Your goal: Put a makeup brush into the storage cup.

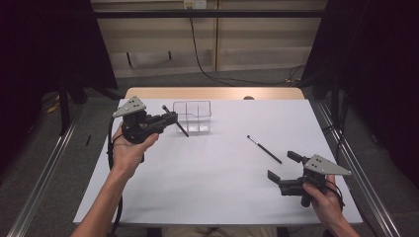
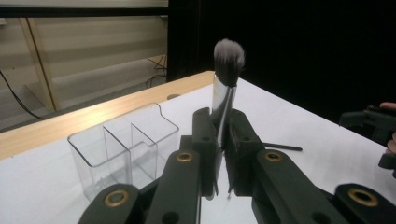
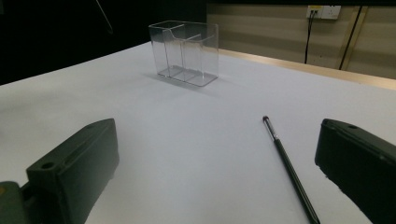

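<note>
White surface [image 1: 217, 173] under me, a strip of pale wood along its far edge, then grey floor, a beige wall with a black cable hanging down, and dark curtains on both sides. My left tool [image 1: 170, 118] is pressed tight on a makeup brush [image 2: 227, 77], bristles up in the left gripper view, handle sticking out below the jaws, lifted just beside the clear divided organizer [image 1: 192, 116] near the far edge. My right tool [image 1: 282, 167] is spread wide, nothing between the jaws, low over the near right corner. A thin black pen [image 1: 264, 149] lies flat between the organizer and that right tool, touching neither. The middle and near left of the surface are bare. The right edge sits close beside my right hand [image 1: 323, 200].
</note>
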`<act>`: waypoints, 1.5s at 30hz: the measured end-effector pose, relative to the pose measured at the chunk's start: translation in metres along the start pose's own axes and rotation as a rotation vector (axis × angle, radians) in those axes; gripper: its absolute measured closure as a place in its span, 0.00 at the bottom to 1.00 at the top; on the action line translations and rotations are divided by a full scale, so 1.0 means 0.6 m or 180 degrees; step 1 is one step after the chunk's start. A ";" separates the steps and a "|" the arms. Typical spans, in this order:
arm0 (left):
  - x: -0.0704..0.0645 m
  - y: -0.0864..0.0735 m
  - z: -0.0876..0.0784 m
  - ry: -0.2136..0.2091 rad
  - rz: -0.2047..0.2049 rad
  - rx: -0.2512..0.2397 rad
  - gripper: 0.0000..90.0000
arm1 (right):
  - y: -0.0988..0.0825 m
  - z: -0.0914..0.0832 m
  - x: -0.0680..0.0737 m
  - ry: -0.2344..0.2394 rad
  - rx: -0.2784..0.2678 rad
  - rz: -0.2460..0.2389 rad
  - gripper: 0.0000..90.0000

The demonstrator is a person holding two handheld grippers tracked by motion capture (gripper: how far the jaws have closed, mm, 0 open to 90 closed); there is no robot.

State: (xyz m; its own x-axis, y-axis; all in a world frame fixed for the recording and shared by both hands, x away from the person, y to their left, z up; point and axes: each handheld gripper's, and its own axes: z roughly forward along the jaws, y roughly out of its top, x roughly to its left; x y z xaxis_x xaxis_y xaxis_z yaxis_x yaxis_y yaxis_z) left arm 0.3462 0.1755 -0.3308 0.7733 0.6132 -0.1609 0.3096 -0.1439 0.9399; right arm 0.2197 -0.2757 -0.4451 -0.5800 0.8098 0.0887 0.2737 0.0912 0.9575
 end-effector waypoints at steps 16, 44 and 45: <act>0.047 0.041 -0.004 0.0214 -0.0096 -0.0075 0.93 | -0.004 0.000 -0.001 -0.0015 -0.0067 -0.0021 0.00; 0.099 0.090 0.065 0.0560 -0.0005 0.0174 0.93 | -0.003 0.000 -0.001 0.0028 -0.0077 -0.0003 0.00; 0.101 0.088 0.068 0.0581 -0.0002 0.0195 0.93 | -0.003 0.000 -0.001 0.0030 -0.0078 -0.0008 0.00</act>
State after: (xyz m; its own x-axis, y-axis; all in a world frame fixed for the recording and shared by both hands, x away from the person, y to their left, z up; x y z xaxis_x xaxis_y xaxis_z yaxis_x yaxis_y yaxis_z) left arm 0.4320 0.1734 -0.3029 0.6617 0.7432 -0.0988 0.3474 -0.1872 0.9189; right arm 0.2195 -0.2760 -0.4468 -0.5878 0.8042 0.0886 0.2535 0.0790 0.9641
